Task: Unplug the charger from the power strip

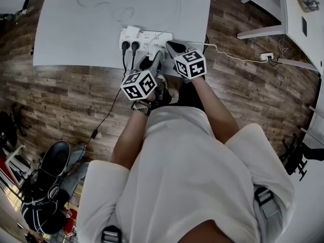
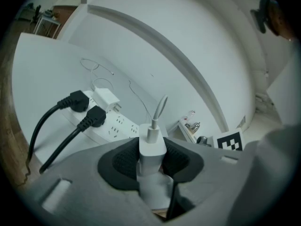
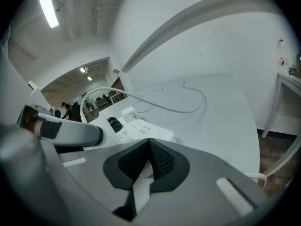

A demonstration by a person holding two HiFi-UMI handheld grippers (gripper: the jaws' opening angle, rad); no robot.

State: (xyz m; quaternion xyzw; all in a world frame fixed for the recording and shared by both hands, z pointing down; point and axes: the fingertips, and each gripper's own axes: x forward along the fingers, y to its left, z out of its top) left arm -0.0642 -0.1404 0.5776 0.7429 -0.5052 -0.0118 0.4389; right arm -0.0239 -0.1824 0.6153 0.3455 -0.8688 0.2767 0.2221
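Observation:
My left gripper (image 2: pixel 151 160) is shut on a small white charger (image 2: pixel 152 145). The charger is held upright between the pads, clear of the strip, and its white cable (image 2: pixel 160 108) rises from its top. The white power strip (image 2: pixel 113 126) lies beyond on the white table (image 1: pixel 76 29) with two black plugs (image 2: pixel 94 117) and another white adapter (image 2: pixel 106 98) in it. In the head view the strip (image 1: pixel 147 37) sits at the table's near edge. The left gripper (image 1: pixel 153 63) is just in front of it. My right gripper (image 1: pixel 173 46) is shut with nothing between its pads and rests over the strip's right end (image 3: pixel 141 130).
Black cords (image 1: pixel 109 108) drop from the strip over the table edge to the wood floor. A white cord runs right to a floor socket (image 1: pixel 267 56). A white desk (image 1: pixel 298 19) stands at the far right. A chair (image 1: pixel 53 158) is at the lower left.

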